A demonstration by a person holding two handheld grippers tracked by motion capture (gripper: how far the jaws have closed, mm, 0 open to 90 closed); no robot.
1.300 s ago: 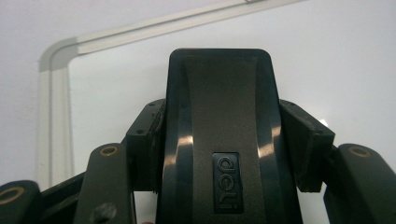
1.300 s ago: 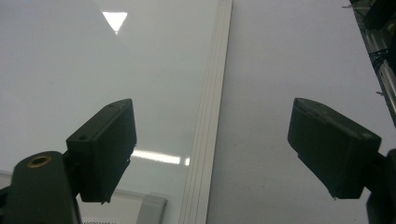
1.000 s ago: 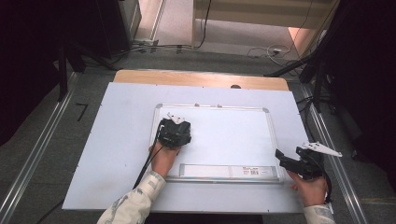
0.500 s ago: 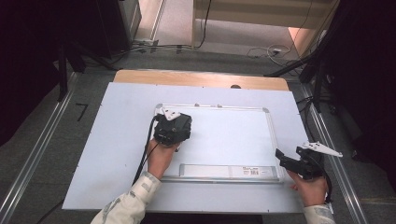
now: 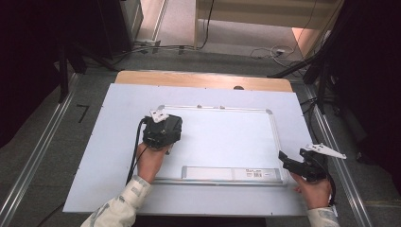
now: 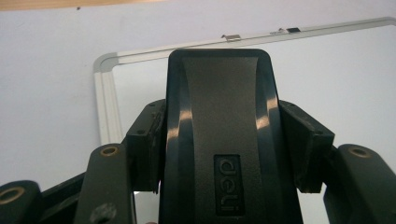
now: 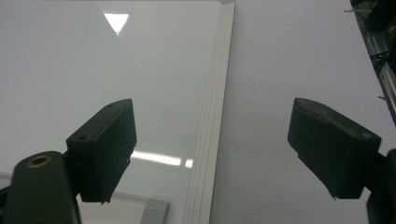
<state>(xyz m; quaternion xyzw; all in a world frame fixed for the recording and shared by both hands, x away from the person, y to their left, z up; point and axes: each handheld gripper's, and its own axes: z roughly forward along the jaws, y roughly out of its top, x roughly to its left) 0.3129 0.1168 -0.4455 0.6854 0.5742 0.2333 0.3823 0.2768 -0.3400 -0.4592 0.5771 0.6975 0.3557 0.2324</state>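
1. The left gripper (image 5: 162, 134) has its jaws clamped on a black whiteboard eraser (image 6: 223, 140), which bears a raised brand mark on its back and sits squarely between the two pads.
2. The eraser is over the far left corner of the whiteboard (image 5: 227, 142), which lies flat in the middle of the worktop (image 5: 94, 156); whether the eraser's underside touches the board cannot be told.
3. The step in hand looks like wiping the board. Its surface appears clean in both gripper views.
4. The right gripper (image 5: 294, 165) sits at the board's near right corner with its jaws wide apart and nothing between them; the board's right frame (image 7: 210, 140) runs up between them in the right gripper view.
5. The next move probably calls for a flat, even sweep along the far edge, keeping the eraser level while the right gripper steadies the frame.
6. The pen tray (image 5: 231, 173) along the board's near edge carries only a label; no pens lie in it.
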